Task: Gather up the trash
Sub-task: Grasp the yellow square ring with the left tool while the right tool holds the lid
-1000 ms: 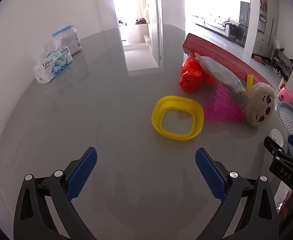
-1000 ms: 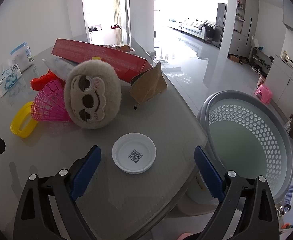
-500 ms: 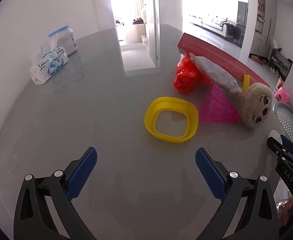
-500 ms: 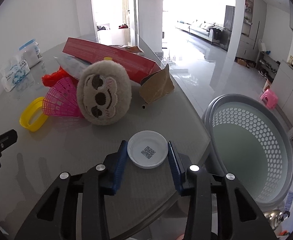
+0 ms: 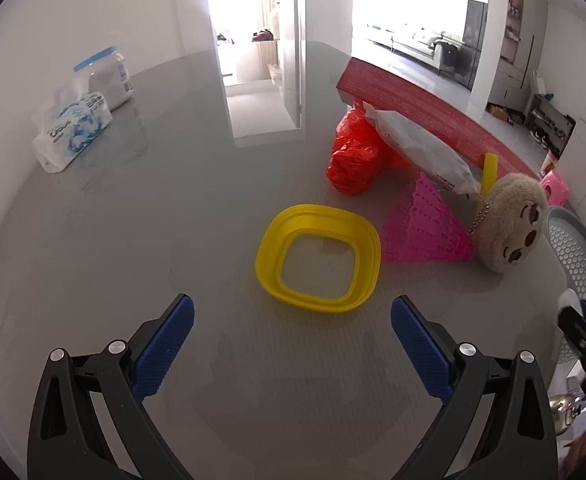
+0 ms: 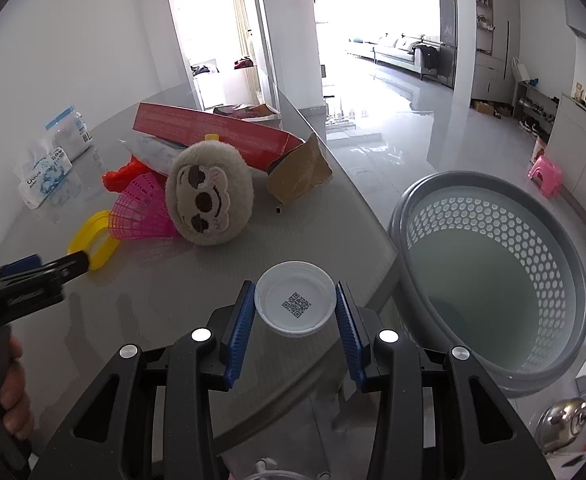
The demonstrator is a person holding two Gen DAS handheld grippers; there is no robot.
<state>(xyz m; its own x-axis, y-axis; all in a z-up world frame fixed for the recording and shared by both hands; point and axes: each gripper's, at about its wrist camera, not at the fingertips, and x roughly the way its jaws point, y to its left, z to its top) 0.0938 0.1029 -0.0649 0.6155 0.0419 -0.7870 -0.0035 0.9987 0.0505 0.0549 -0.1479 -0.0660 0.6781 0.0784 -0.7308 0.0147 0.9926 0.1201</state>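
My right gripper (image 6: 295, 307) is shut on a white round lid (image 6: 295, 303) with a QR code, held just above the grey table (image 6: 221, 280) near its right edge. A grey perforated basket (image 6: 493, 276) stands on the floor to its right. My left gripper (image 5: 292, 330) hangs open over the table, a yellow square ring (image 5: 317, 258) just beyond its fingertips. Behind the ring lie a pink plastic shuttlecock (image 5: 429, 228), a red plastic bag (image 5: 353, 156), a clear wrapper (image 5: 421, 148) and a long red box (image 5: 425, 108).
A plush sloth head (image 6: 209, 196) and a brown cardboard scrap (image 6: 299, 176) lie ahead of the right gripper. A tissue pack (image 5: 71, 132) and a blue-lidded jar (image 5: 103, 76) stand at the table's far left. A pink stool (image 6: 545, 174) is on the floor.
My right gripper went from open around the white lid to shut on it, then lifted it a little off the table. The left gripper drifted slightly; the yellow ring now sits more centred.
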